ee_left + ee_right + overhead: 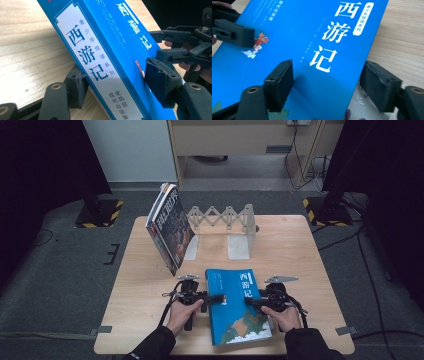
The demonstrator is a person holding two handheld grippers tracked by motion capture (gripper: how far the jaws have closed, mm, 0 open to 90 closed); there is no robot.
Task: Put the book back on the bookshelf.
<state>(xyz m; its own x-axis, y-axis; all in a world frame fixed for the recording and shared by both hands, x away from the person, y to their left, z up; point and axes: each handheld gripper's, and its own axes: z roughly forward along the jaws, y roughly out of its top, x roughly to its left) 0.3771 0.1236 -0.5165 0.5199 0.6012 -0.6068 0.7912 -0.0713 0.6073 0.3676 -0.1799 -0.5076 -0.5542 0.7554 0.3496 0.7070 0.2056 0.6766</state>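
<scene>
A thick blue book (235, 307) with white Chinese title characters lies on the wooden table (145, 320), near its front edge. My left gripper (220, 298) holds the book's spine side: one pad sits under the spine and the other presses on the cover (105, 30). The spine edge is tilted up off the table. My right gripper (252, 302) straddles the opposite long edge, with one pad (279, 82) on the cover (312, 30) and the other pad (382, 85) against the page edge. Both are shut on the book.
A second book (170, 227) stands leaning at the table's back left, against a grey expandable bookend rack (227, 220). Bare wood lies left and right of the blue book. Black stands with striped bases (100, 212) flank the table on the floor.
</scene>
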